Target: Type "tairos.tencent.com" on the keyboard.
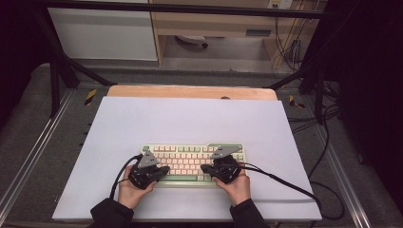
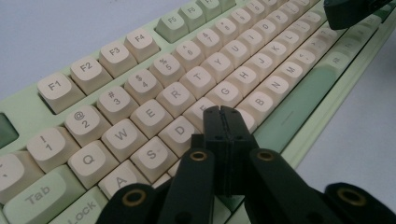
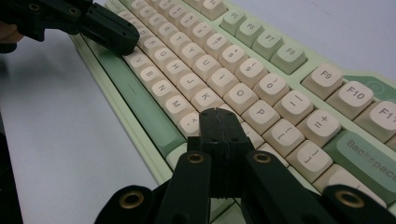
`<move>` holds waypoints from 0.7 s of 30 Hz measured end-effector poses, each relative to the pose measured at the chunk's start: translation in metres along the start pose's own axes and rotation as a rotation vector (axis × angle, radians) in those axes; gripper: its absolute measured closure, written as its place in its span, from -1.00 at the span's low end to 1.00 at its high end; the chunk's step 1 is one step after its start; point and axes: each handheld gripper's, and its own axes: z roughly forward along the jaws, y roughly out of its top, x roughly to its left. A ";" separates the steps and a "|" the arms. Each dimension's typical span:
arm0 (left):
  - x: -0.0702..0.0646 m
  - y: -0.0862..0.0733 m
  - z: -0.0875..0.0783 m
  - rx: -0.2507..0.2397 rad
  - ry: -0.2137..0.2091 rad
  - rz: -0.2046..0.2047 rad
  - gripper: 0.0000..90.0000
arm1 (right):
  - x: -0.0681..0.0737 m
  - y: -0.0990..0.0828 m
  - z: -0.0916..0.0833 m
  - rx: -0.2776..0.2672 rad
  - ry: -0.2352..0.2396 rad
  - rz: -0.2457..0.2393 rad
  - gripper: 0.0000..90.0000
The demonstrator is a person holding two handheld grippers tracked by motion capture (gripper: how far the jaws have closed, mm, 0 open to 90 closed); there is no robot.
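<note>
Where the person's dark sleeves come in at the near edge of the desk, each hand carries a claw over the near rows of a pale green keyboard with cream keys. The left claw sits at the keyboard's left end and points inward; the left gripper view shows its two black jaws pressed together with nothing between them, their tips just above the keys around D, F and G. The right claw sits right of the middle and also points inward; in the right gripper view its jaws are likewise pressed flat against each other and grip nothing, with the tips over the keys beside L and P, near the green space bar. Whether either pair of tips actually touches a key cannot be told. The two claws are near each other above the lower key rows, tips apart.

The keyboard lies flat on a white sheet that covers most of the desk, toward the near side and roughly centred. Farther off, a strip of bare wood shows along the desk's back edge, and behind it is grey floor with black frame bars.
</note>
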 end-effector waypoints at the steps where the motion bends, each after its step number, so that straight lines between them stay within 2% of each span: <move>1: 0.000 0.000 0.000 -0.001 -0.001 0.000 1.00 | 0.000 0.000 0.000 0.000 0.002 0.002 1.00; 21: 0.009 0.001 -0.017 -0.039 0.009 -0.027 1.00 | -0.001 -0.001 -0.002 -0.006 -0.001 0.003 1.00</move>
